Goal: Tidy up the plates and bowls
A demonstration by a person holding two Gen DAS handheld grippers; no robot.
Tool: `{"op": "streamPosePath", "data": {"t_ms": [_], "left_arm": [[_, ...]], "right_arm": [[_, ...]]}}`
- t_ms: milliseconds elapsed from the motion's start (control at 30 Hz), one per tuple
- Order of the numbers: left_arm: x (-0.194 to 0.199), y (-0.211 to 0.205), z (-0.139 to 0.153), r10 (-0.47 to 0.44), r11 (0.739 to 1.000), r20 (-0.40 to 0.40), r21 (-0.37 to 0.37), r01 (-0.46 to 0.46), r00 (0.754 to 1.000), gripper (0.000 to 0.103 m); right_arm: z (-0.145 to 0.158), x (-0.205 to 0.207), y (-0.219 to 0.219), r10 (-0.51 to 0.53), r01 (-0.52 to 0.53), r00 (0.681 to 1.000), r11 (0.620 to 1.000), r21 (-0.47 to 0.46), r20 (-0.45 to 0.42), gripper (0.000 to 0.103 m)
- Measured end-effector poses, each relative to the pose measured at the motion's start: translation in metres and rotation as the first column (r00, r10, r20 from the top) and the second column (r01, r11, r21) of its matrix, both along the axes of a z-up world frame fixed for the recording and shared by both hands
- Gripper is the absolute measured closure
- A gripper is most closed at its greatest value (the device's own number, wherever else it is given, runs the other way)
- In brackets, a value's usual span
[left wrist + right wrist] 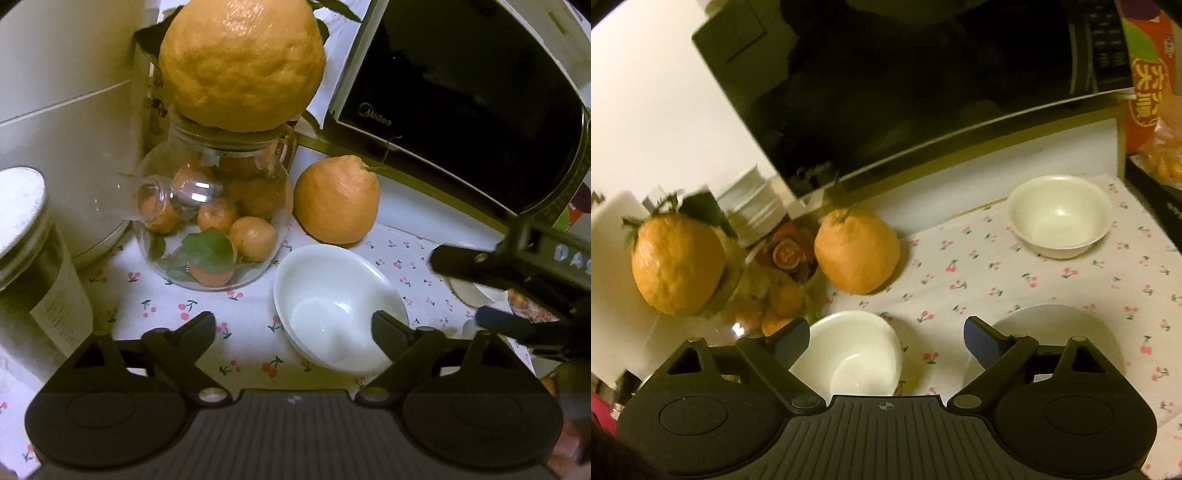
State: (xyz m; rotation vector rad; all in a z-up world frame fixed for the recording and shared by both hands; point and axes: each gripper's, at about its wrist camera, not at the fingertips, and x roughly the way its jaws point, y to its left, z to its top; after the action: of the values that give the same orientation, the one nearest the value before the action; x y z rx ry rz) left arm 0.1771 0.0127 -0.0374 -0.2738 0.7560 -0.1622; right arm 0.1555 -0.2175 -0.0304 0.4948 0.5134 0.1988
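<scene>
1. Grippers first: left gripper and right gripper both gape wide, holding nothing.
2. Near bowl sits between them on the cherry cloth, plate beside it, so looks like pre-grab.
3. Far bowl by the microwave probably needs stacking next.

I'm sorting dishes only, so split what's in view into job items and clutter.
Job:
near white bowl
far white bowl
white plate

Clutter:
large citrus on the glass jar
glass jar of small oranges
citrus on the cloth
Midea microwave
lidded jar
snack packet
</scene>
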Motion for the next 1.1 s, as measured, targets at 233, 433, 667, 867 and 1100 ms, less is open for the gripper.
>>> {"op": "streamPosePath", "data": {"t_ms": [233,433,667,867,1100], "left_arm": [[0.008,0.007,-0.011,-0.001,0.999,-0.042,-0.044,-0.001,0.999,0.042],[0.012,0.008,-0.016,-0.01,0.998,-0.06,-0.059,0.007,0.998,0.063],[0.014,0.01,-0.019,-0.019,0.996,-0.076,-0.083,0.013,0.997,0.078],[0.014,0.009,-0.019,-0.041,0.996,-0.073,-0.088,0.034,0.997,0.09],[0.015,0.008,-0.018,-0.051,0.996,-0.066,-0.081,0.045,0.997,0.091]], "right_arm": [[-0.014,0.017,0.014,0.046,-0.047,0.998,0.999,-0.028,-0.049,0.012],[-0.018,0.022,0.022,0.074,-0.078,0.995,0.996,-0.05,-0.066,0.026],[-0.024,0.026,0.03,0.078,-0.087,0.991,0.993,-0.081,-0.105,0.051],[-0.027,0.026,0.034,0.092,-0.104,0.988,0.99,-0.097,-0.12,0.067],[-0.028,0.026,0.029,0.1,-0.111,0.985,0.991,-0.073,-0.137,0.077]]}}
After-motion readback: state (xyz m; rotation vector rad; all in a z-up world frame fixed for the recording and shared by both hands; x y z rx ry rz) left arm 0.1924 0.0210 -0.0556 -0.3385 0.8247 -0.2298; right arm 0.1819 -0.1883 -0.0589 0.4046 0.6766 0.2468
